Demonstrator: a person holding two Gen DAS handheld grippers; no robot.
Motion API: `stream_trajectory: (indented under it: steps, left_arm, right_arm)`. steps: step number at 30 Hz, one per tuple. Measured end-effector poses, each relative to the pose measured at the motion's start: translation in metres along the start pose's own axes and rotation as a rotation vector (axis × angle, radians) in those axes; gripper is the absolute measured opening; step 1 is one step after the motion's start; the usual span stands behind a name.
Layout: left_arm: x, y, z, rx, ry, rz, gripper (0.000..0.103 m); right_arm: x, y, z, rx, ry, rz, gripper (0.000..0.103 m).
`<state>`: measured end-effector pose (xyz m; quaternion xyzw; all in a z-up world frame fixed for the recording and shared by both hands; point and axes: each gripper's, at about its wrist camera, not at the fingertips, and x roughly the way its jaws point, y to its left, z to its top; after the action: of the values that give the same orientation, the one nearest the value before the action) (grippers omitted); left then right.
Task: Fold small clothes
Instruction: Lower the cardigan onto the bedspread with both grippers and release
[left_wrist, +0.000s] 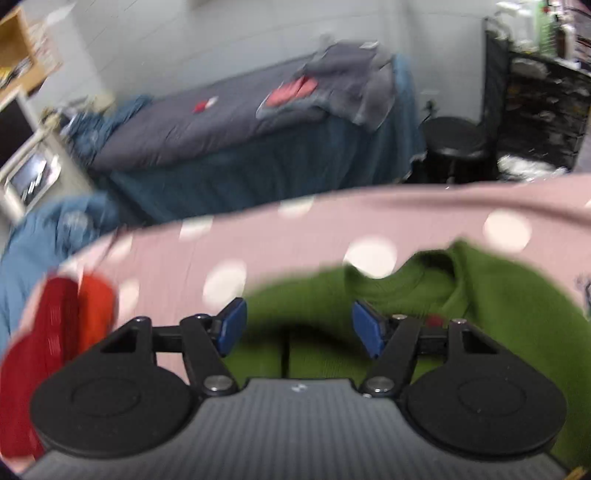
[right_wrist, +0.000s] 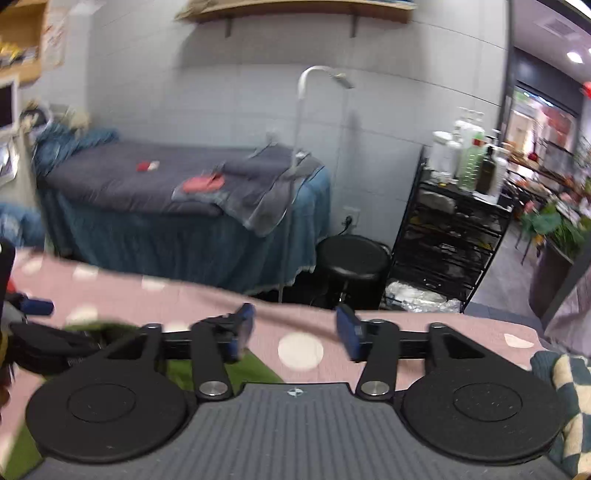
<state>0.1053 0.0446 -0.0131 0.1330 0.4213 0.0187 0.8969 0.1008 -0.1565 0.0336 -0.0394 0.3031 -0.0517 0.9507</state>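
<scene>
Both tongs, left gripper and right gripper, are spread with nothing pinched (pretty blurry), and the green garment beneath them is seen rumpled, so folding looks barely begun.

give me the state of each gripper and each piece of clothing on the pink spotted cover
left gripper: open, empty, over the green garment
right gripper: open, empty
green garment: crumpled, not folded
red garment: bunched at the cover's left edge
checked cloth: heaped at right, mostly out of frame
</scene>
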Motion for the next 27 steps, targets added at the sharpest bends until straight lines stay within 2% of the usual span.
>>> stream_trajectory:
  steps: [2,4,7,10,14,18,21,23,27]
  left_arm:
    - [-0.004,0.006,-0.026,-0.024,0.055,-0.017,0.068]
    - [-0.006,0.010,-0.043,-0.028,0.088,-0.021,0.072]
    - [-0.015,0.019,-0.072,-0.050,0.106,-0.019,0.085]
    - [-0.030,0.021,-0.099,-0.085,0.115,-0.037,0.089]
    - [-0.053,0.024,-0.132,-0.133,0.118,-0.070,0.098]
    - [-0.070,0.027,-0.162,-0.133,0.167,-0.104,0.098]
    - [-0.071,0.035,-0.180,-0.128,0.225,-0.101,0.098]
    - [-0.073,0.043,-0.189,-0.144,0.242,-0.098,0.098]
    - [-0.078,0.054,-0.197,-0.179,0.246,-0.092,0.099]
  right_arm:
    - [-0.011,0.000,-0.013,-0.035,0.049,0.012,0.096]
    - [-0.020,0.001,-0.028,-0.029,0.109,0.076,0.096]
    - [-0.042,0.013,-0.053,-0.014,0.200,0.118,0.097]
    - [-0.060,0.021,-0.081,0.002,0.257,0.145,0.097]
    - [-0.090,0.031,-0.105,-0.030,0.271,0.180,0.097]
    - [-0.114,0.054,-0.124,-0.165,0.275,0.239,0.103]
    - [-0.124,0.071,-0.138,-0.223,0.315,0.255,0.103]
    - [-0.127,0.077,-0.143,-0.240,0.338,0.234,0.103]
    - [-0.136,0.073,-0.146,-0.255,0.316,0.185,0.103]
